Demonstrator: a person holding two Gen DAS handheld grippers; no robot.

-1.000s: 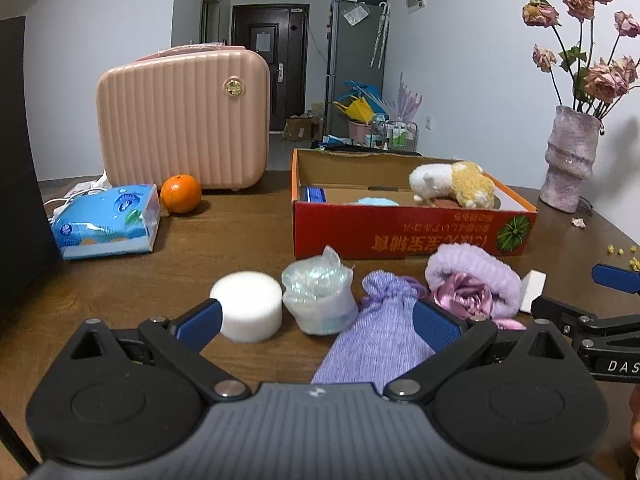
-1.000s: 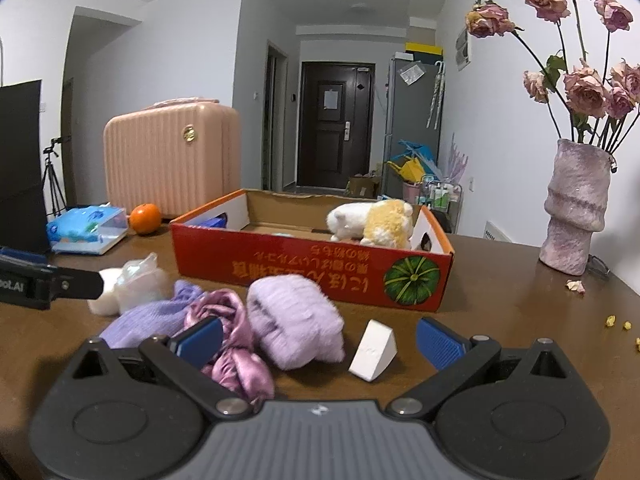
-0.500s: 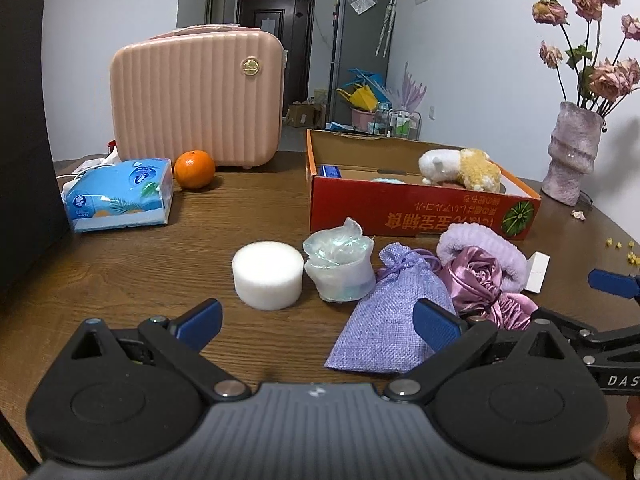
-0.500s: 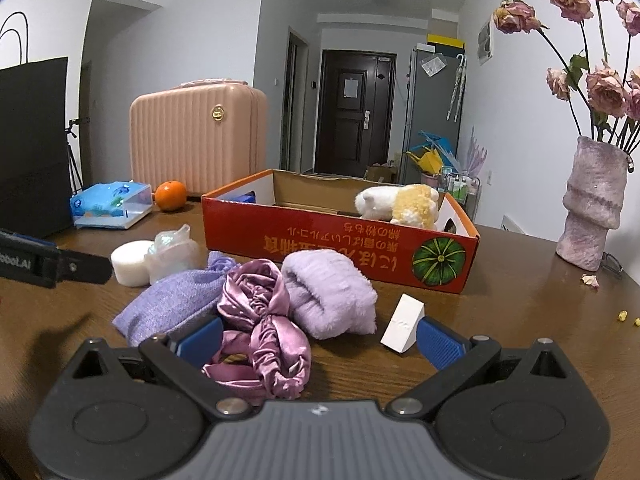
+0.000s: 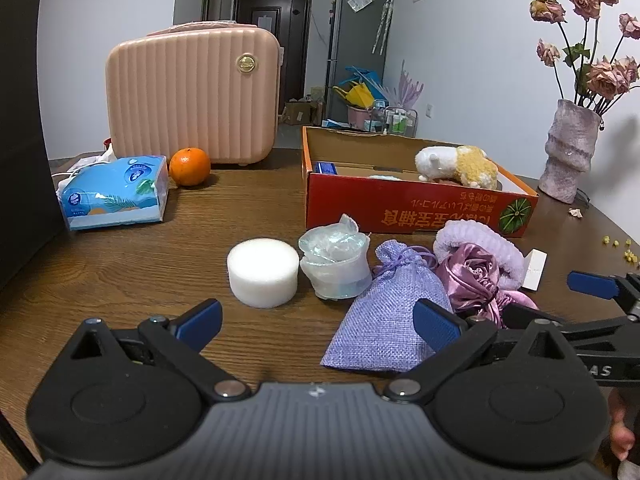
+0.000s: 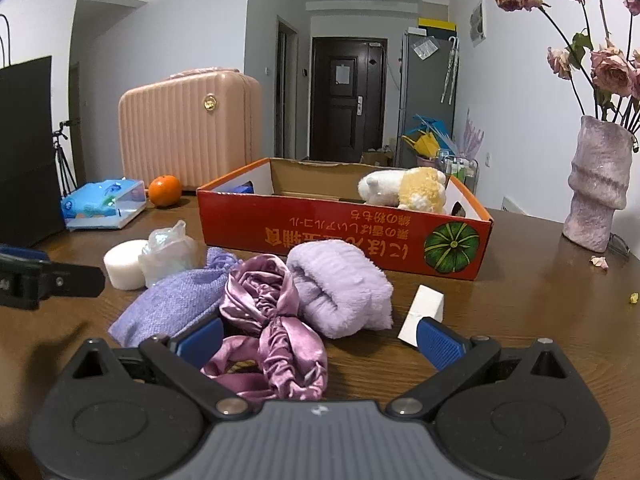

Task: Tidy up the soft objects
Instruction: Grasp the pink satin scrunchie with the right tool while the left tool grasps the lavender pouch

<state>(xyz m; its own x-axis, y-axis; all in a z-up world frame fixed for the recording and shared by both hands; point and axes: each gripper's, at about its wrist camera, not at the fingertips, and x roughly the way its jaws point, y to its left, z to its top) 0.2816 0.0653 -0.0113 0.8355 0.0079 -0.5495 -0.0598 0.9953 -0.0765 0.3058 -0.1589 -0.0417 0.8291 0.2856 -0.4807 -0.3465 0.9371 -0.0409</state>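
Soft things lie in a row on the wooden table: a white round sponge [image 5: 263, 271], a clear plastic-wrapped bundle [image 5: 335, 263], a lilac drawstring pouch [image 5: 387, 312], a pink satin scrunchie [image 6: 272, 320], a fluffy lilac headband [image 6: 340, 286] and a white wedge sponge [image 6: 422, 312]. A red cardboard box [image 6: 344, 236] behind them holds a white-and-yellow plush toy [image 6: 404, 190]. My left gripper [image 5: 316, 320] is open and empty, just short of the sponge and pouch. My right gripper [image 6: 318, 338] is open and empty, its jaws either side of the scrunchie.
A pink ribbed case [image 5: 192, 96], an orange [image 5: 189, 167] and a blue tissue pack [image 5: 114, 192] stand at the back left. A vase of dried roses [image 6: 598, 182] stands at the right. A black panel [image 5: 24, 120] is at the far left.
Both grippers have pulled back and risen a little, so more table shows in front of the objects. Both stay open and empty. The objects have not moved.
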